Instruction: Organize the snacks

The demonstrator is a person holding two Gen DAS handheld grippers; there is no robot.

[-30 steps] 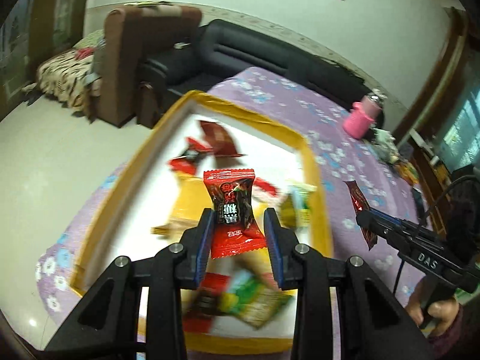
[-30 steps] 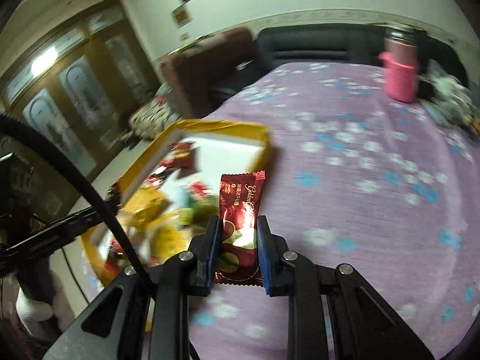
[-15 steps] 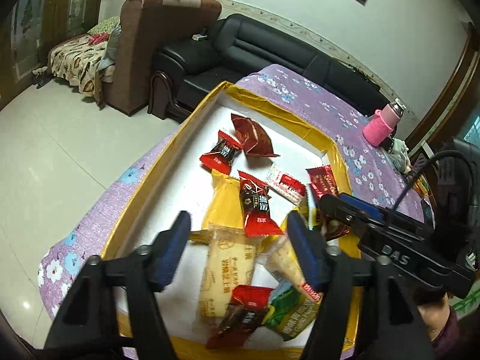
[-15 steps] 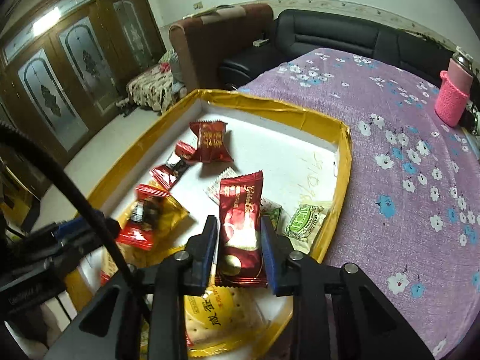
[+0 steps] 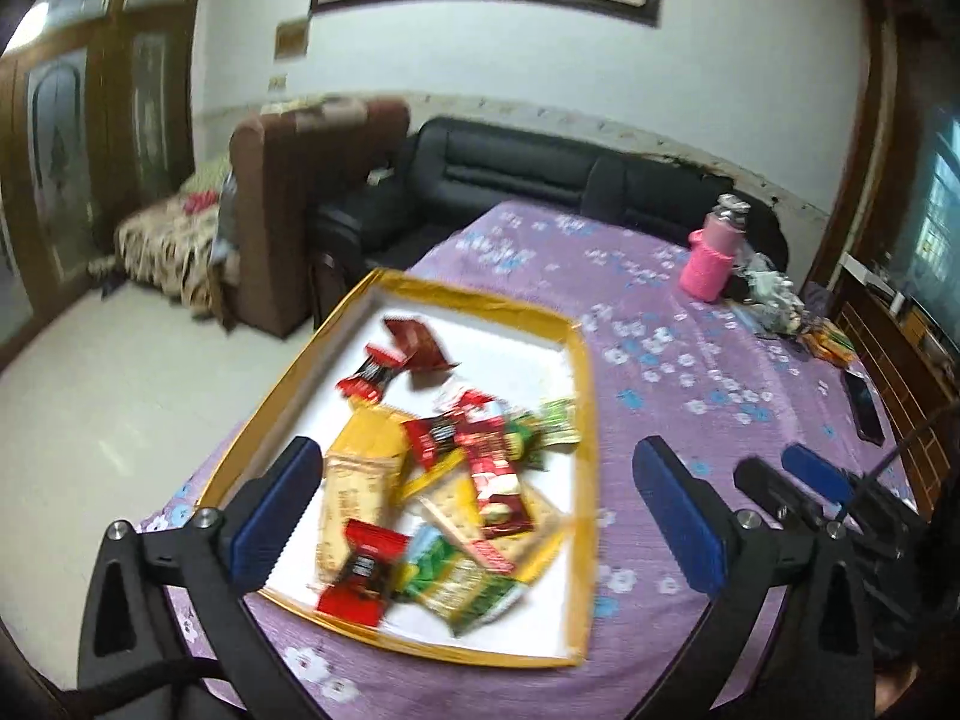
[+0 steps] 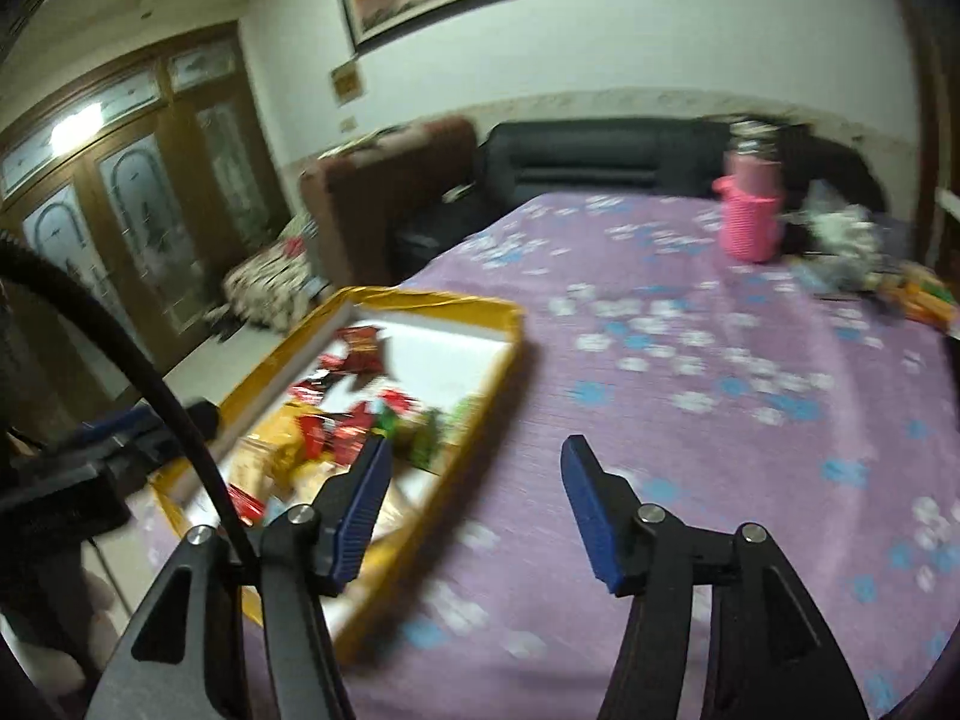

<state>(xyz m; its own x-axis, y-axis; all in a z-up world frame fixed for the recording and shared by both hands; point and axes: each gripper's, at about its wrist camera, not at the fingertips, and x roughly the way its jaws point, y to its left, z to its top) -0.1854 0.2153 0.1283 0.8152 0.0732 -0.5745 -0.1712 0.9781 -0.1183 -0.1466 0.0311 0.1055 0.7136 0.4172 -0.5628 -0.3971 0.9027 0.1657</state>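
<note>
A shallow yellow-rimmed tray with a white floor lies on the purple flowered tablecloth and holds several snack packets. Among them are a dark red chocolate packet, a red candy, a yellow biscuit pack and a green packet. My left gripper is open and empty, raised above the tray's near half. My right gripper is open and empty, above the cloth just right of the tray. The right gripper also shows in the left wrist view.
A pink bottle stands at the table's far right, with loose clutter and orange packets beside it. A dark phone lies near the right edge. A black sofa and brown armchair stand behind the table.
Both grippers opened and dropped their snacks into the tray: the left let go of the red candy, the right of the dark red chocolate packet. Both then pulled back and up.
</note>
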